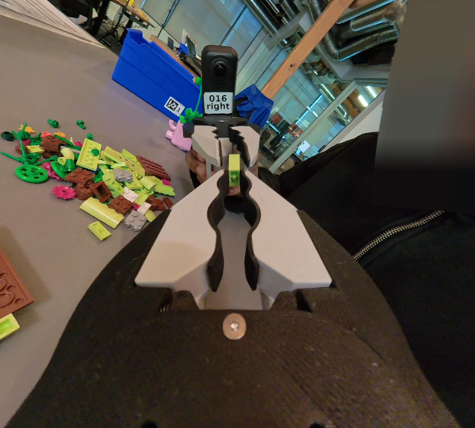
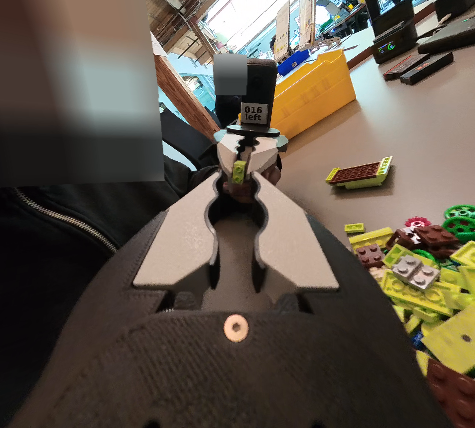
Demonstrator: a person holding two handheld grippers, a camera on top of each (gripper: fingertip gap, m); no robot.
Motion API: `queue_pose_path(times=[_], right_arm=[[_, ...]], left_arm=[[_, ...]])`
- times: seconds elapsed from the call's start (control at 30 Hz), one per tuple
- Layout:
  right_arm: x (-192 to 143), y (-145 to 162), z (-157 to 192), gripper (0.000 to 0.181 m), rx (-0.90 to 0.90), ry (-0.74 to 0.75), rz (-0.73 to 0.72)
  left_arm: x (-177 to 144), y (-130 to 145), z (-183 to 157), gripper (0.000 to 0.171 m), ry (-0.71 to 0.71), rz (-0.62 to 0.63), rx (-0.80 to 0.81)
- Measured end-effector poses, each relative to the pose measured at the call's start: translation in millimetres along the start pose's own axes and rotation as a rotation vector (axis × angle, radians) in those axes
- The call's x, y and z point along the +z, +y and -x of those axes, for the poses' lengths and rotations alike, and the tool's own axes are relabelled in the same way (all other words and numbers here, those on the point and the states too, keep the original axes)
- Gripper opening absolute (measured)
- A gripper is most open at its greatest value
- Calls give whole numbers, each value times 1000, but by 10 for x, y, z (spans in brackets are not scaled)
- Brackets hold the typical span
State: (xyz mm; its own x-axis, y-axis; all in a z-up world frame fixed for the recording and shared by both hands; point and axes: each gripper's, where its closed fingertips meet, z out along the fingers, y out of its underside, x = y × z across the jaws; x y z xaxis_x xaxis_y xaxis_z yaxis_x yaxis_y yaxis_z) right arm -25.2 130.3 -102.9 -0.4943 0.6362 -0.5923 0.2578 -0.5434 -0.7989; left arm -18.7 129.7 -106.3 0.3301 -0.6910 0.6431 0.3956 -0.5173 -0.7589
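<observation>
Your left gripper clamps a lime two-stud brick at its tips | your right gripper faces it, jaws slightly apart, beside the brick | loose brick pile on grey table | blue bin behind

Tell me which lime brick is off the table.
The small lime brick clamped in the left gripper; the others lie on the table or in the pile.

my two wrist cams face each other, tips nearly meeting above the counter. left cam looks along my fingers at the right gripper; right cam mirrors it. both views share the brick pile.
</observation>
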Motion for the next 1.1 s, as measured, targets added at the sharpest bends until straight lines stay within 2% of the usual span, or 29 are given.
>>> queue_pose_path(times=[0.1, 0.23, 0.77, 0.87, 0.9, 0.97, 1.0, 1.03, 1.1], right_arm=[[21, 17, 17, 18, -6, -3, 13], [31, 46, 9, 5, -14, 12, 31], [34, 20, 111, 5, 18, 37, 70], [32, 20, 99, 5, -24, 80, 84], [-17, -22, 73, 5, -78, 132, 80], [-356, -335, 49, 4, -152, 220, -31], [-510, -448, 29, 4, -159, 246, -76], [-564, -468, -12, 4, -189, 290, -76], [-465, -381, -84, 6, -320, 399, 22]], left_arm=[[12, 23, -7, 3, -4, 17, 12], [27, 54, -14, 3, -12, 37, 25], [8, 14, -115, 4, -8, 68, 1], [3, 9, -109, 4, -22, 70, 13], [-42, -26, -74, 5, -46, 57, 25], [-585, -536, 80, 4, -117, -176, 2], [-851, -705, 140, 4, -173, -249, 35], [-936, -715, 172, 5, -228, -231, 85], [-775, -611, 106, 5, -221, -167, 135]])
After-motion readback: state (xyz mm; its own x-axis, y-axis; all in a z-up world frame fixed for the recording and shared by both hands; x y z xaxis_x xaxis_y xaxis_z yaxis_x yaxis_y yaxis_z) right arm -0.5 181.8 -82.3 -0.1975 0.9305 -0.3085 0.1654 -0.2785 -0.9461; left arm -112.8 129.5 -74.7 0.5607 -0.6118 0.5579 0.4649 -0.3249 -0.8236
